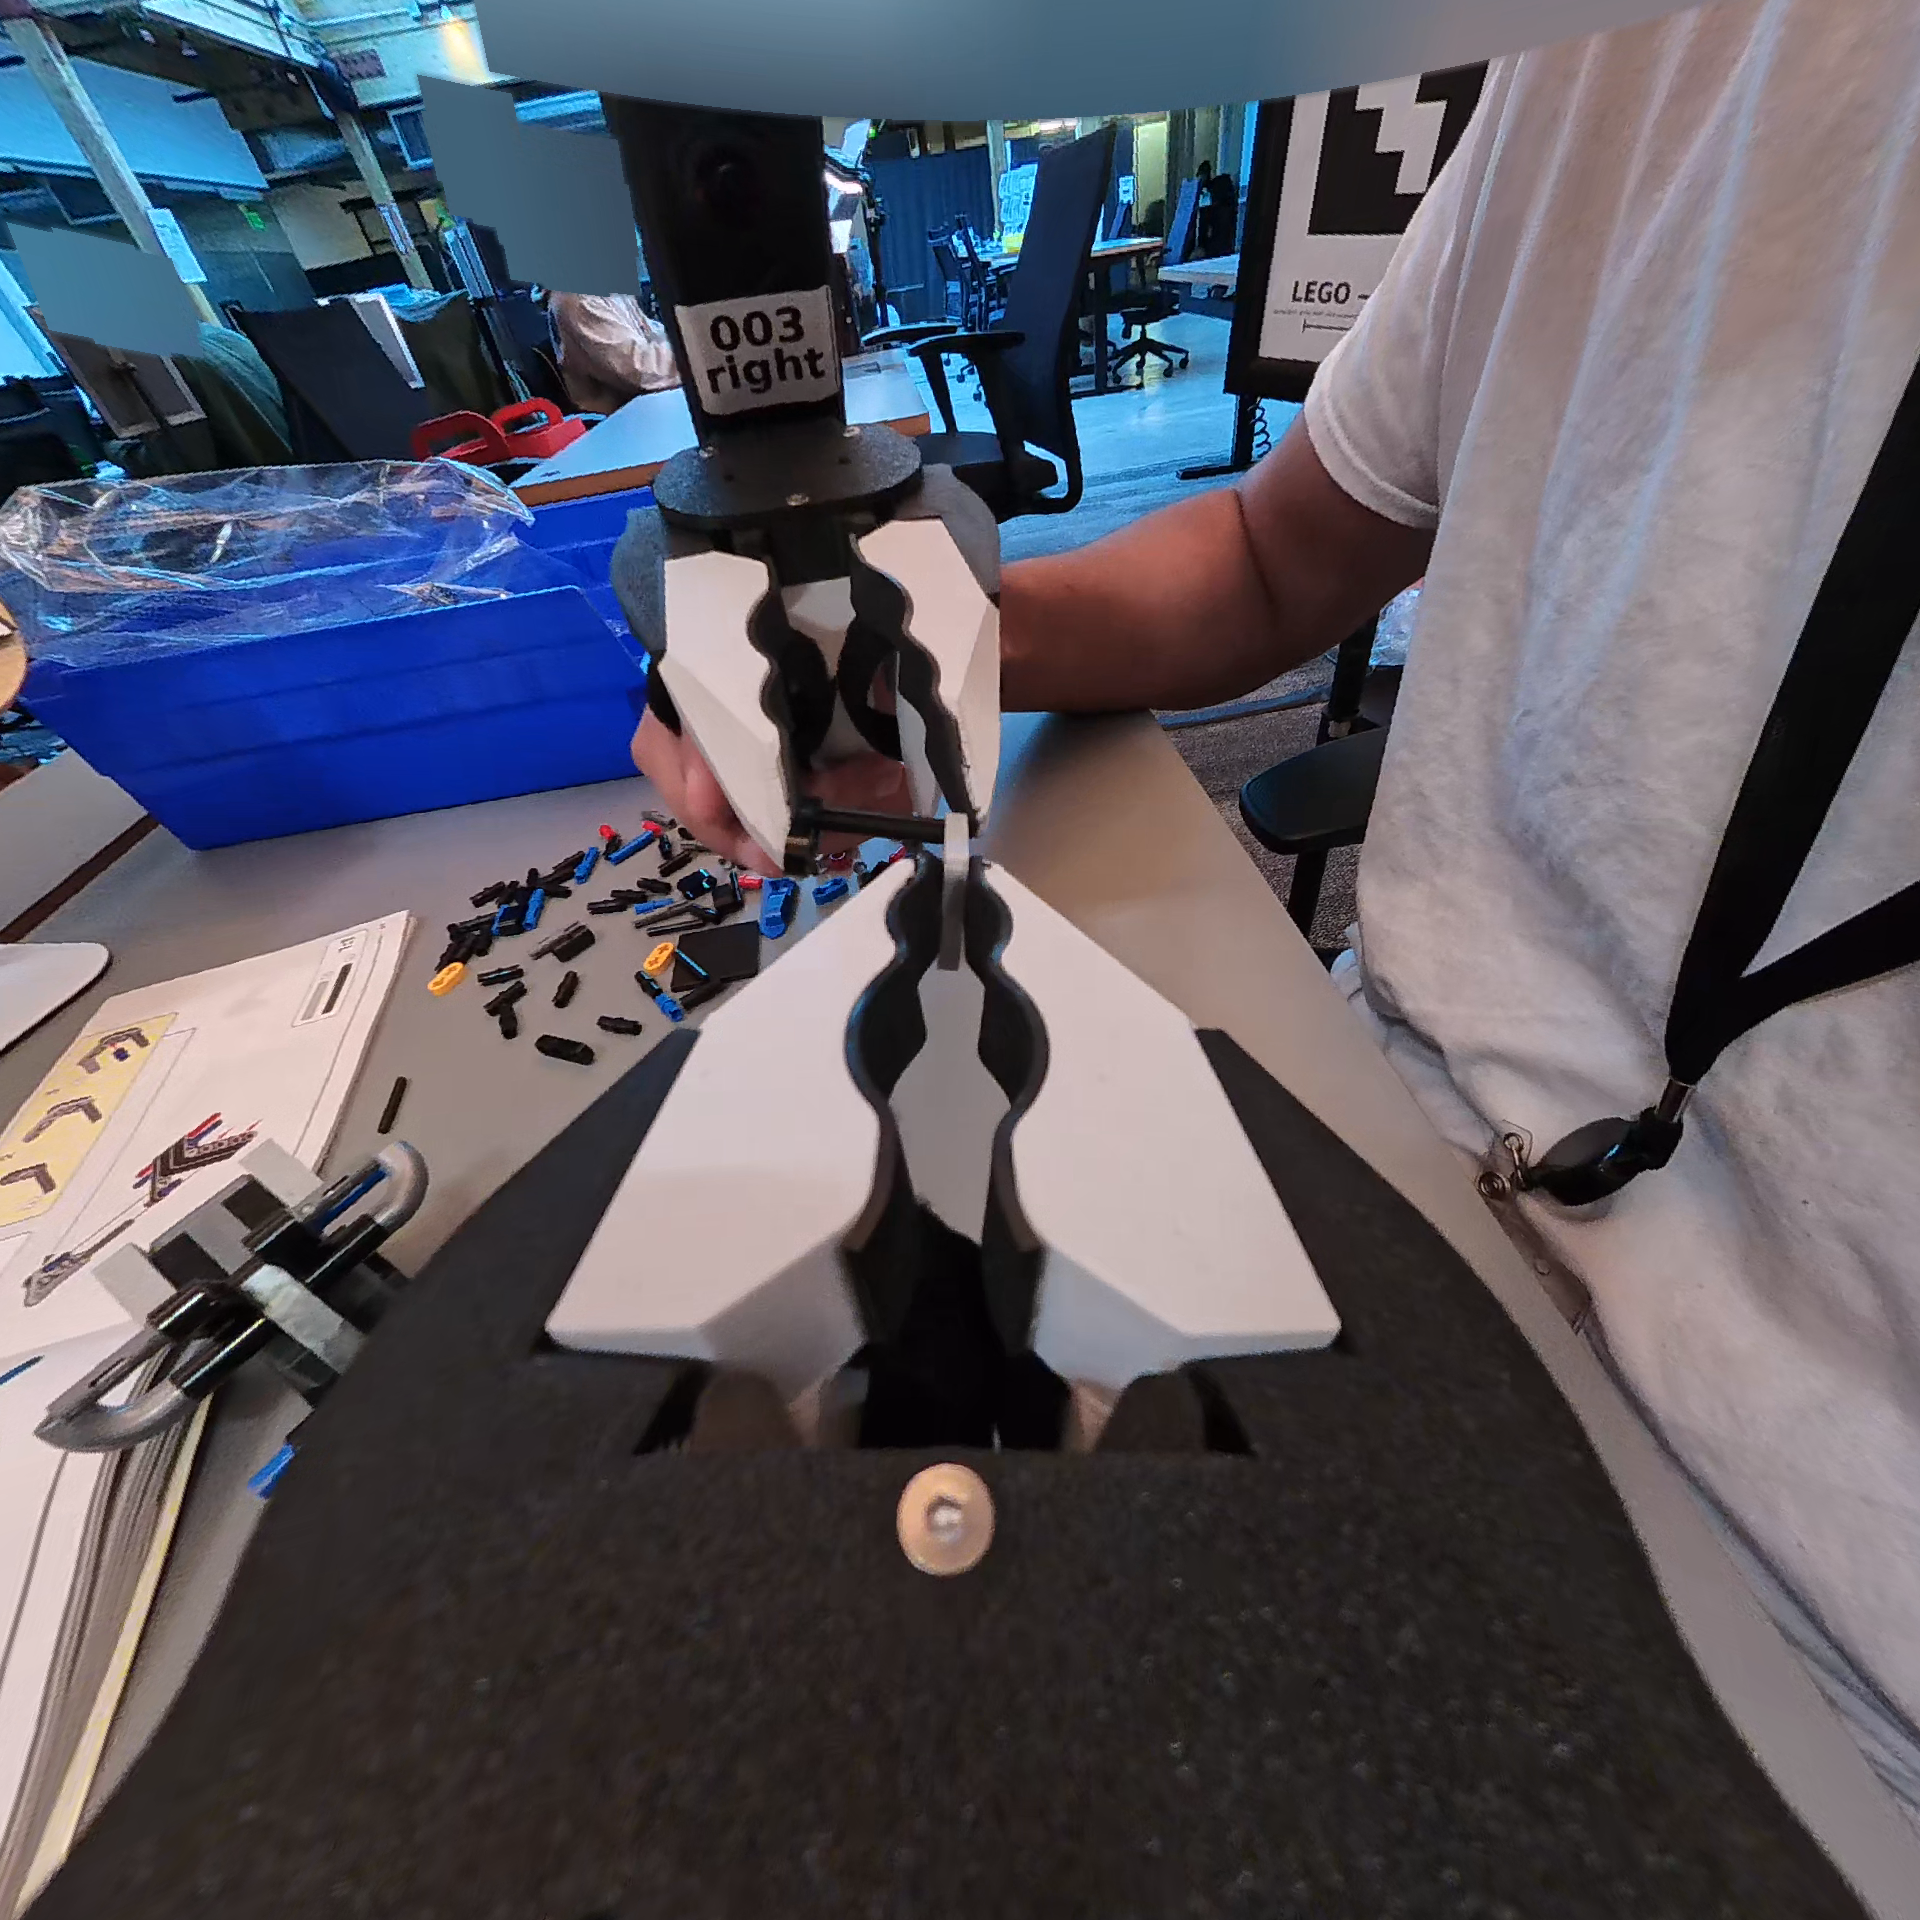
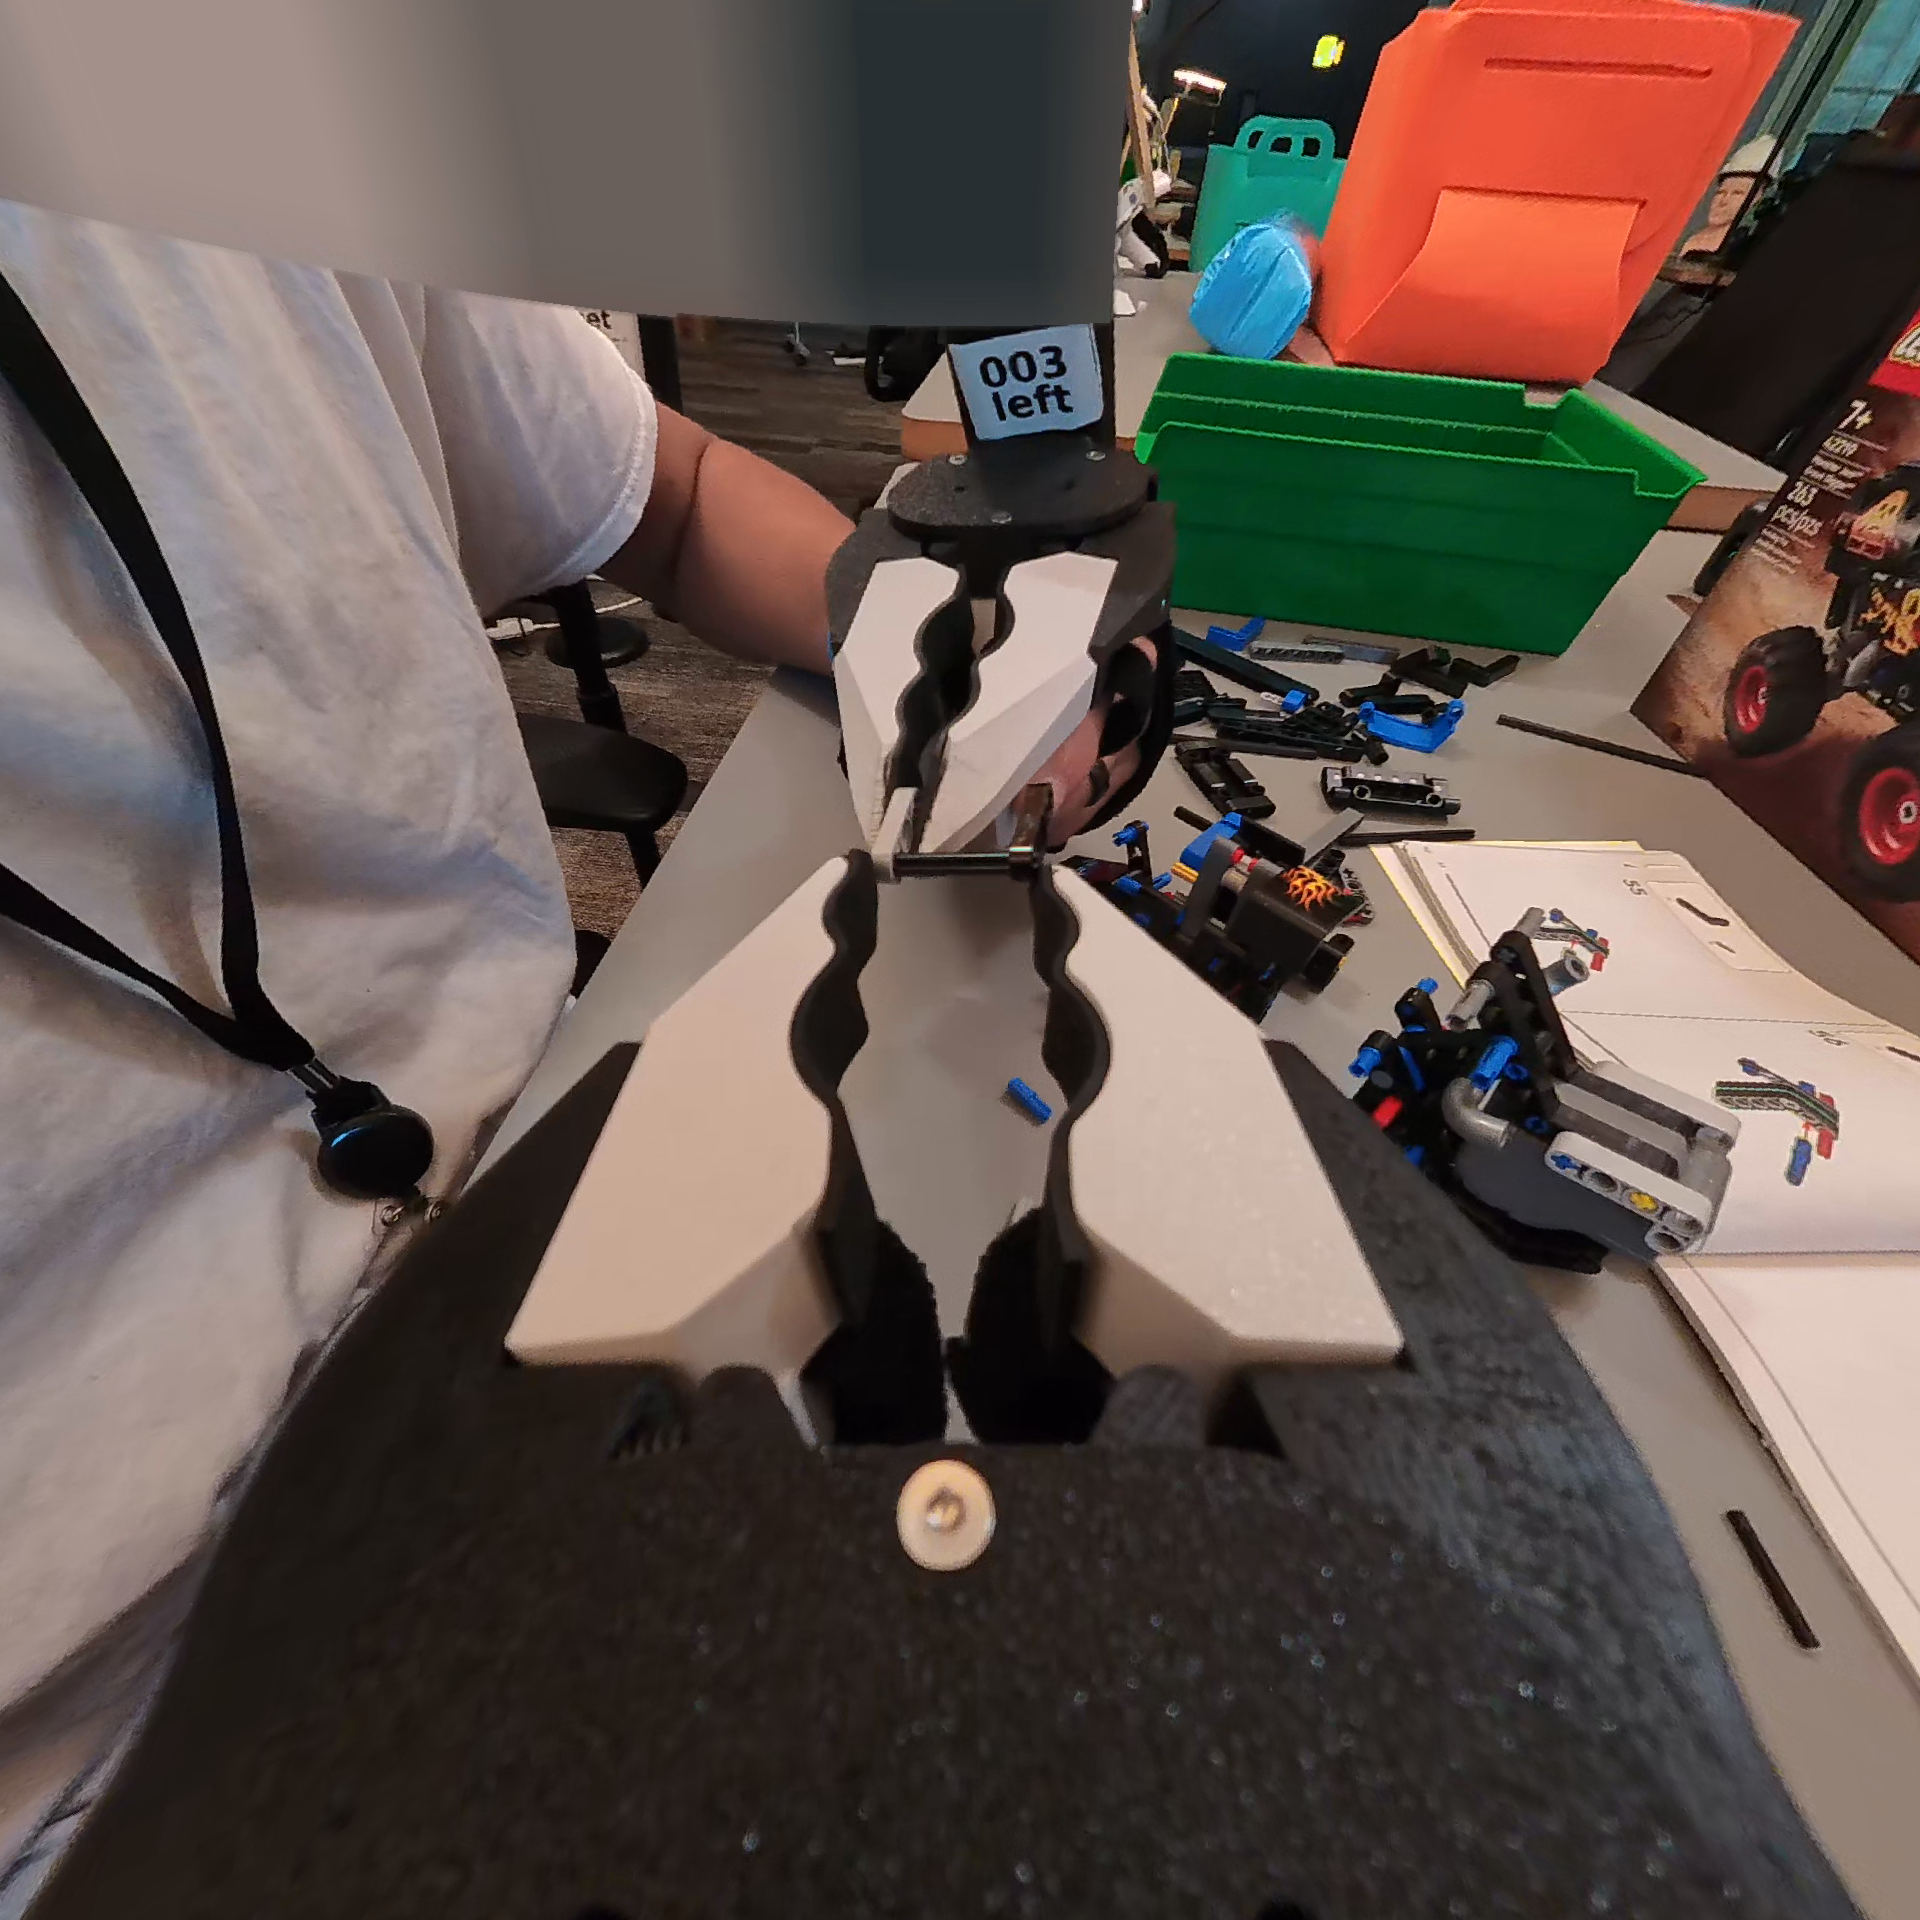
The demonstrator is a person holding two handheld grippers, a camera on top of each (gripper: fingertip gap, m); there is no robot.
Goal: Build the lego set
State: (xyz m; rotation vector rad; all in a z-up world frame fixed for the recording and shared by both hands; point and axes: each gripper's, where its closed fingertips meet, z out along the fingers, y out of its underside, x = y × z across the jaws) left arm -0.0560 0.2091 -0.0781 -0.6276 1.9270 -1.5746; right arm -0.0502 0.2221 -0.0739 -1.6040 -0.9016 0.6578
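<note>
Build was partway. Left gripper jaws pinched a small light-grey piece; right gripper jaws, spread to its length, held a black axle by its ends, mid-air above the bench. Chassis sub-assembly rested on the instruction booklet. Loose pins unsorted; much remained.
</note>
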